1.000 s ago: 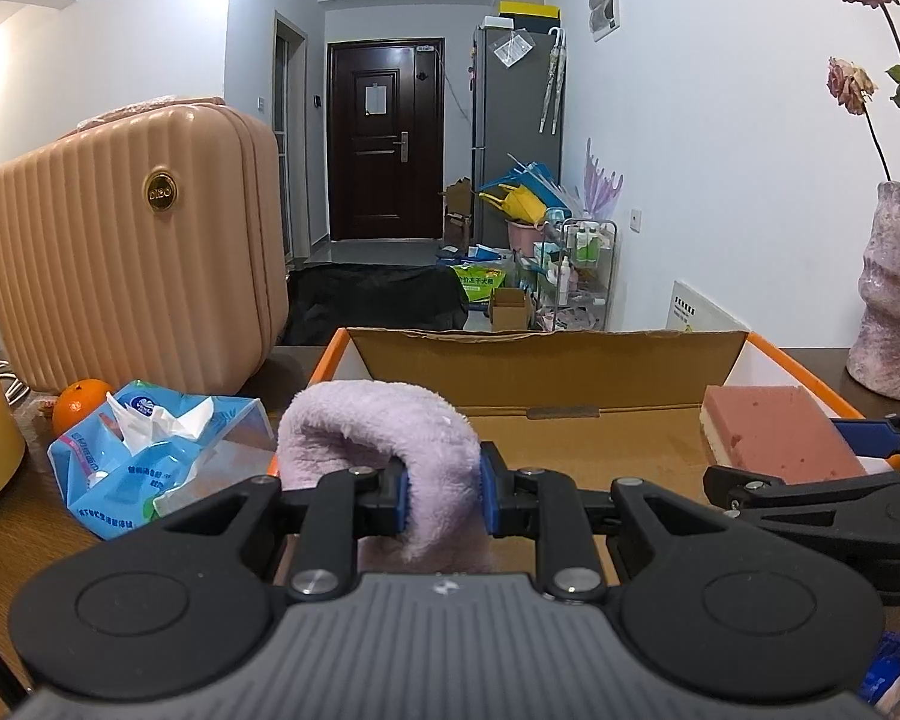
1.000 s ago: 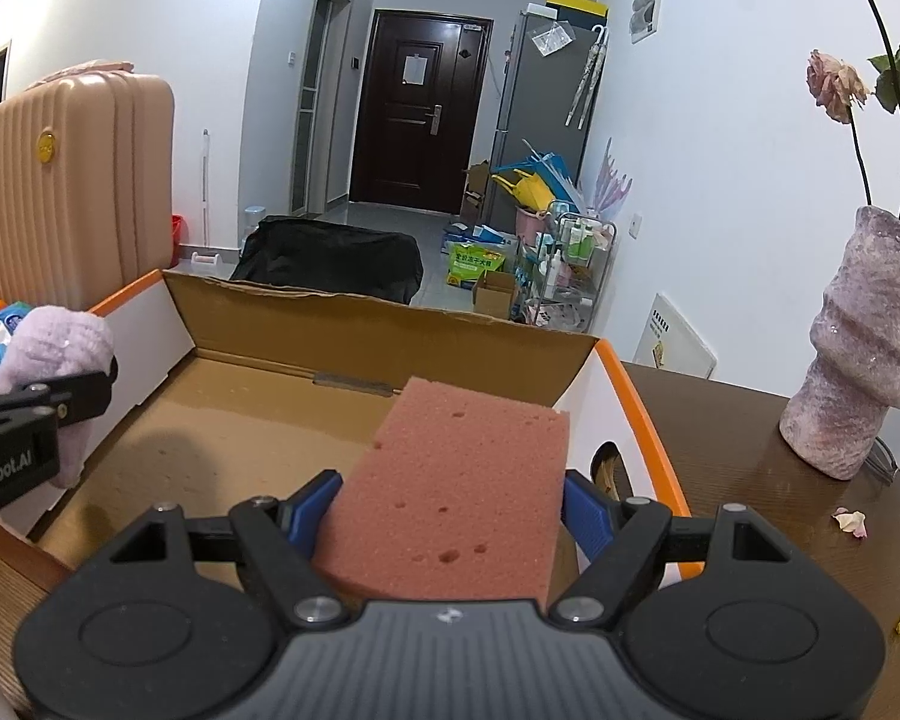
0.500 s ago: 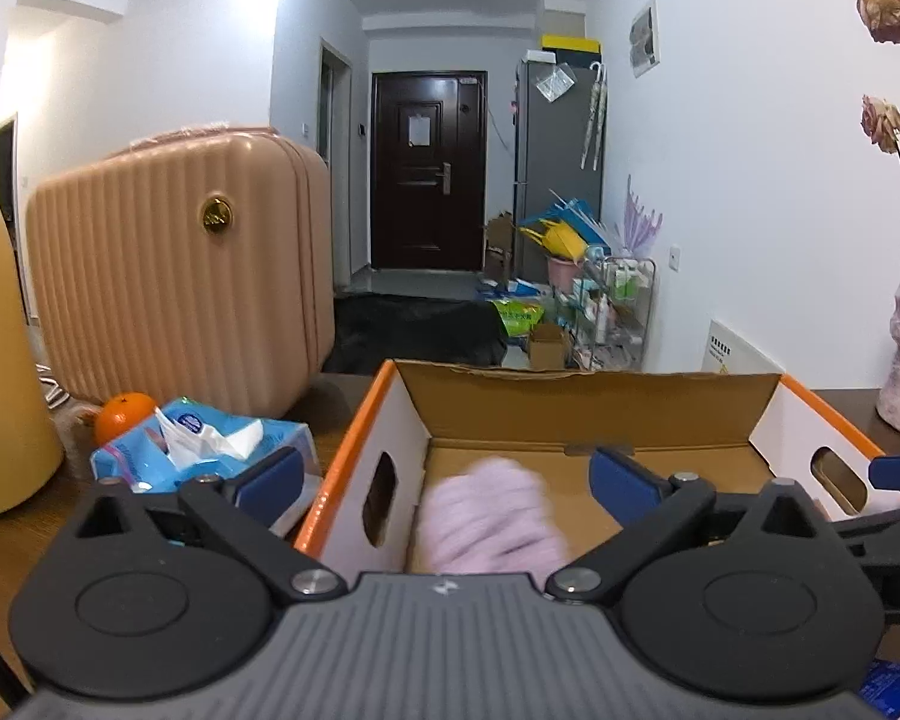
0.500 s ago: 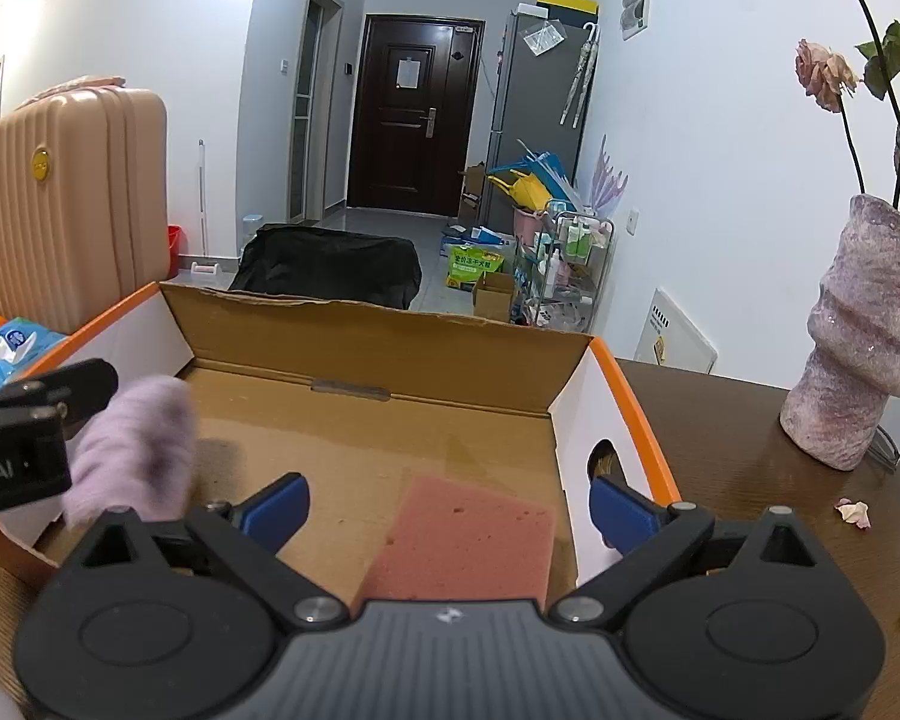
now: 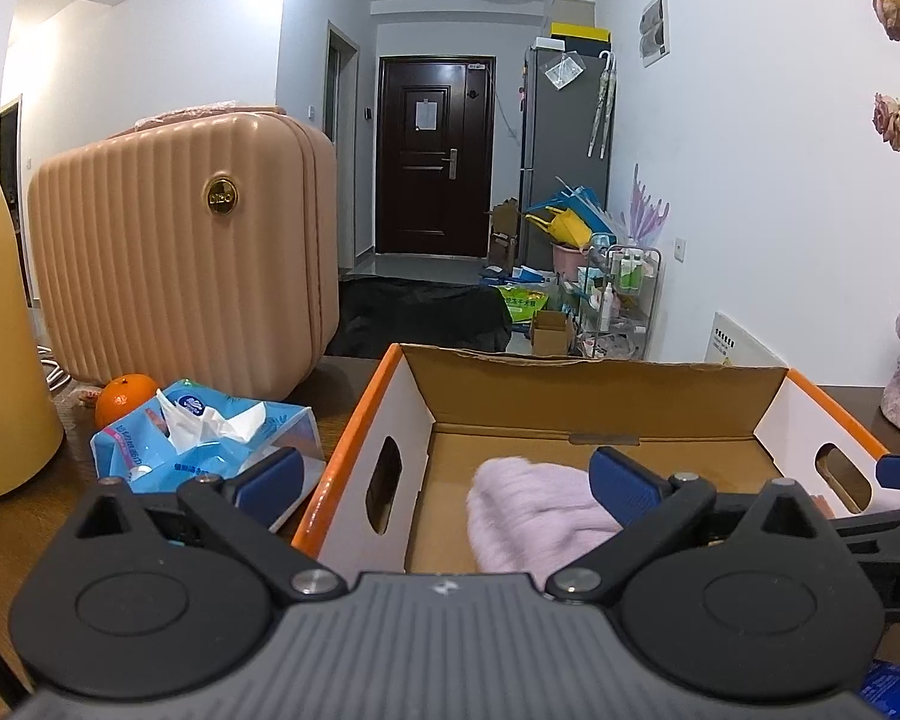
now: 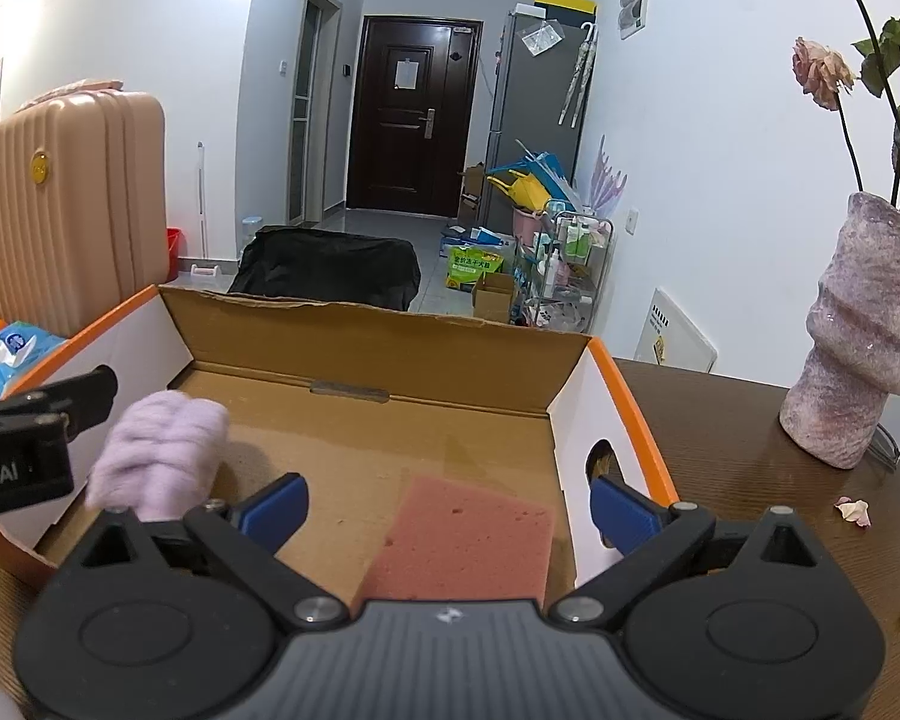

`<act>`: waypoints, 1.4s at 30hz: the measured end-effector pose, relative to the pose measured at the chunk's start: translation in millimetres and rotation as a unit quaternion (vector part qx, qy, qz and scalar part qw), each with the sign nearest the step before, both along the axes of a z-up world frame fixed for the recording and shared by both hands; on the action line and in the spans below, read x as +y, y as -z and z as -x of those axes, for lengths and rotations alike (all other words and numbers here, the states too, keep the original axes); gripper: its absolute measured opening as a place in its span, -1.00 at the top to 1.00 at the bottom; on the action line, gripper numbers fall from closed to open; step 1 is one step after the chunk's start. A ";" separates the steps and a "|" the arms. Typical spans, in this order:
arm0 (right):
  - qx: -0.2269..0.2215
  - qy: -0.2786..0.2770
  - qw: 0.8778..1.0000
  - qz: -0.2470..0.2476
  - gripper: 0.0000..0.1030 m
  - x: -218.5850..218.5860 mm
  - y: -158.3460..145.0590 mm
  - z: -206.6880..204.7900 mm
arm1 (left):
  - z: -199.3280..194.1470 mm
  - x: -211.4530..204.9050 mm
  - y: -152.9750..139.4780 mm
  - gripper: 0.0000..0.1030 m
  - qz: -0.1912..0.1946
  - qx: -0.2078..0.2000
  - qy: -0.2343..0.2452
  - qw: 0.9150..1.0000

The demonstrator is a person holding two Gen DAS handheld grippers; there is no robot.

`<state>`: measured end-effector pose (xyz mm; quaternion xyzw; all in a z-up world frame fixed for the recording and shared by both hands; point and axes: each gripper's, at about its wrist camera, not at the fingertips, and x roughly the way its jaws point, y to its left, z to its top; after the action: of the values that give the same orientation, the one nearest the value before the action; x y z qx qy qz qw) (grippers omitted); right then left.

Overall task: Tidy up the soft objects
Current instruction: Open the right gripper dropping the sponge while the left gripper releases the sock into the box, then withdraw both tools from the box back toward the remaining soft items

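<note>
My left gripper [image 5: 444, 477] has its jaws spread wide with nothing pressed between the blue pads. The fluffy lilac knitted roll [image 5: 537, 519] lies loose on the floor of the open orange-edged cardboard box [image 5: 594, 396], just ahead of my right-hand pad. Off my left pad I see the blue tissue pack [image 5: 204, 444], an orange [image 5: 125, 397] and the ribbed peach suitcase [image 5: 183, 252]; the right camera only catches slivers of these.

My right gripper [image 6: 447, 510] is likewise released. The pink rectangular sponge [image 6: 462, 540] rests flat in the box directly ahead of it. This sponge is hidden from my left camera. The right view alone shows the whole mottled pink vase [image 6: 858, 330] on the brown table [image 6: 738, 420].
</note>
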<state>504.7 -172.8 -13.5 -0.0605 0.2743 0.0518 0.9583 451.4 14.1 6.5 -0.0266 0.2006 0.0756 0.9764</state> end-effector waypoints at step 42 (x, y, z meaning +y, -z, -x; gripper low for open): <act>-0.097 -0.023 0.993 -0.066 -1.00 -27.4 -63.2 100.1 | 75.7 19.6 -48.6 -1.00 0.030 -0.055 -0.008 0.998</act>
<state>404.6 -200.2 49.7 -0.0081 0.1743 0.0854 0.9810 375.8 33.8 55.1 -0.0615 0.1482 0.0758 0.9841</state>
